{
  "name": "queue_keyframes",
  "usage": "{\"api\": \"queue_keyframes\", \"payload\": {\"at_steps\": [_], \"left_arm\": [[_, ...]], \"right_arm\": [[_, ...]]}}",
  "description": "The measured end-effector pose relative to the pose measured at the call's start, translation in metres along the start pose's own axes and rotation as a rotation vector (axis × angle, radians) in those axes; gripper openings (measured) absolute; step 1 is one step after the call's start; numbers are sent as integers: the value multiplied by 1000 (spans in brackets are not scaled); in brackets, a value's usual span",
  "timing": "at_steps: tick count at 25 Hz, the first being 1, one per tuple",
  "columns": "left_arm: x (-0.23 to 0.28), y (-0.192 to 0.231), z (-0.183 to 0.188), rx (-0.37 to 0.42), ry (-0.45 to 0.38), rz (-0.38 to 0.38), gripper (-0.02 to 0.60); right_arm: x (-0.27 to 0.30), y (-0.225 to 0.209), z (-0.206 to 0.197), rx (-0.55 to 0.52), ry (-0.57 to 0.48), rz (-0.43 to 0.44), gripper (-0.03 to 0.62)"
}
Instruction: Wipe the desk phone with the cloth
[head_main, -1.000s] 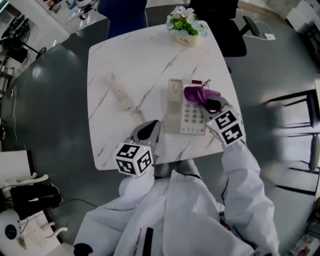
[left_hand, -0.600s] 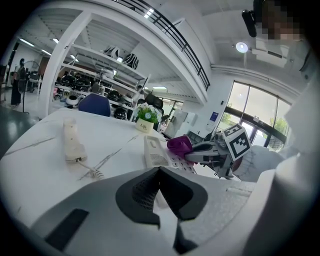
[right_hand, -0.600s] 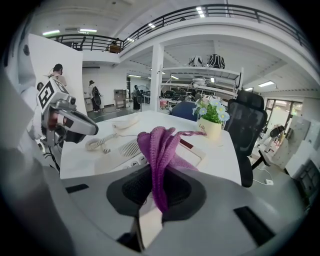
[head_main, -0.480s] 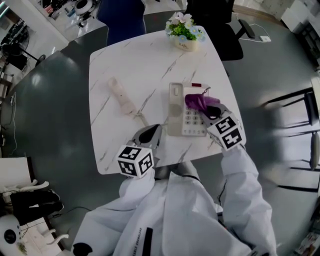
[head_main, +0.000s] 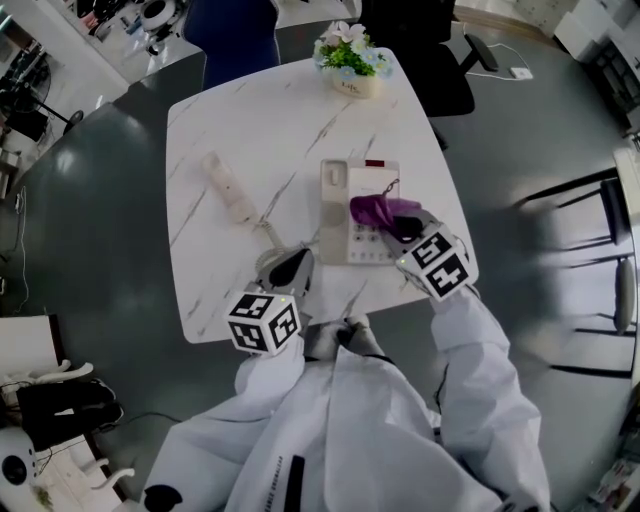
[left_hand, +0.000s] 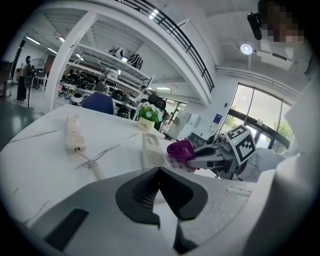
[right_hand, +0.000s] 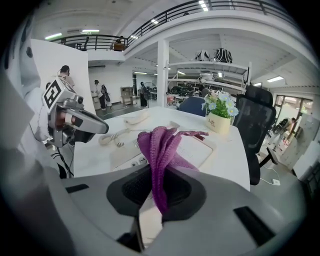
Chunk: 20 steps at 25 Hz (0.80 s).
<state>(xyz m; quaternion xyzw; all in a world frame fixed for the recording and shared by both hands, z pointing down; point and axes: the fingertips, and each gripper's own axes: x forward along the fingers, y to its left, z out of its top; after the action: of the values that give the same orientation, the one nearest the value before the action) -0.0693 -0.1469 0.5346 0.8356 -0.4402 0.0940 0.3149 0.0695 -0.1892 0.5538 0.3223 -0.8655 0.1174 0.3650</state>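
The white desk phone base (head_main: 340, 205) lies on the marble table (head_main: 230, 120), its handset (head_main: 227, 187) off the cradle to the left on a coiled cord (head_main: 266, 232). A purple cloth (head_main: 377, 208) rests on the keypad, and my right gripper (head_main: 395, 226) is shut on it. In the right gripper view the cloth (right_hand: 159, 147) stands up from between the jaws of the right gripper (right_hand: 157, 186), with the phone base (right_hand: 194, 150) behind it. My left gripper (head_main: 296, 263) is shut and empty at the table's near edge, just left of the phone. In the left gripper view the left gripper (left_hand: 160, 172) faces the phone base (left_hand: 151, 150) and the cloth (left_hand: 180, 149).
A small pot of flowers (head_main: 351, 57) stands at the table's far edge. A blue chair (head_main: 240, 35) and a black office chair (head_main: 425, 45) are behind the table. Grey floor surrounds it.
The right gripper has drawn the cloth a little toward me over the keypad. The left gripper has stayed by the near edge.
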Motion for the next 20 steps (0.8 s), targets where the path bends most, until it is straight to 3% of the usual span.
{"api": "queue_keyframes", "payload": {"at_steps": [20], "left_arm": [[-24, -18, -19, -33, -30, 51, -2]], "right_arm": [[-10, 34, -28, -14, 49, 134, 40]]}}
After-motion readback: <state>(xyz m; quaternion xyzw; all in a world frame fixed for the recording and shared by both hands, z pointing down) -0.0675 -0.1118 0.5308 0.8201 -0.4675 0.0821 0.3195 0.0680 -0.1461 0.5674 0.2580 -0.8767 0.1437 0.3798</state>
